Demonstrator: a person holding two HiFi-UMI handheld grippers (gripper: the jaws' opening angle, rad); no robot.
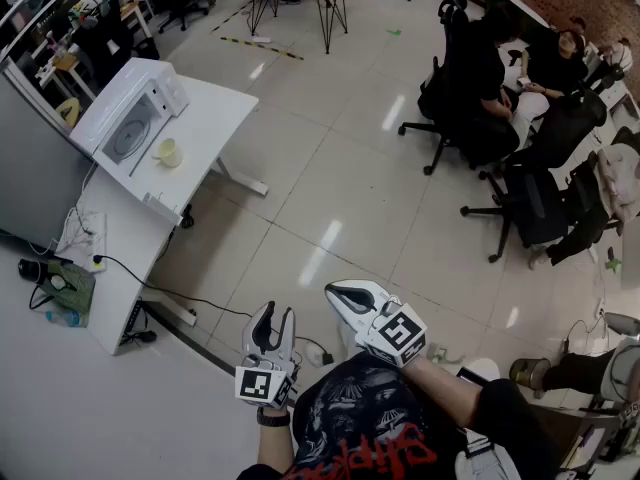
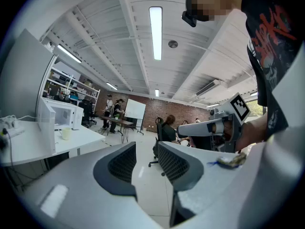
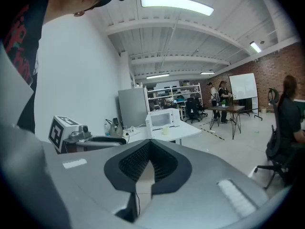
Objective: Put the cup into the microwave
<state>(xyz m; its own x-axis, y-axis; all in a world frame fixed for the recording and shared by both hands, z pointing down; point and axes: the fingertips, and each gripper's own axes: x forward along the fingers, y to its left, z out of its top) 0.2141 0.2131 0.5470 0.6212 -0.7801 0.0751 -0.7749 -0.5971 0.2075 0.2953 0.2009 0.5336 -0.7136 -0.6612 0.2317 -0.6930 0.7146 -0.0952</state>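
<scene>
The cup [image 1: 168, 152] sat in front of the microwave [image 1: 125, 118], far ahead of the half-open, empty left gripper [image 1: 275, 314] and the closed, empty right gripper [image 1: 331, 290], so walking close and widening the jaws first seemed wisest.

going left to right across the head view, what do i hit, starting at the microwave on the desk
microwave → cup → left tongs → right tongs → seated person in black
</scene>
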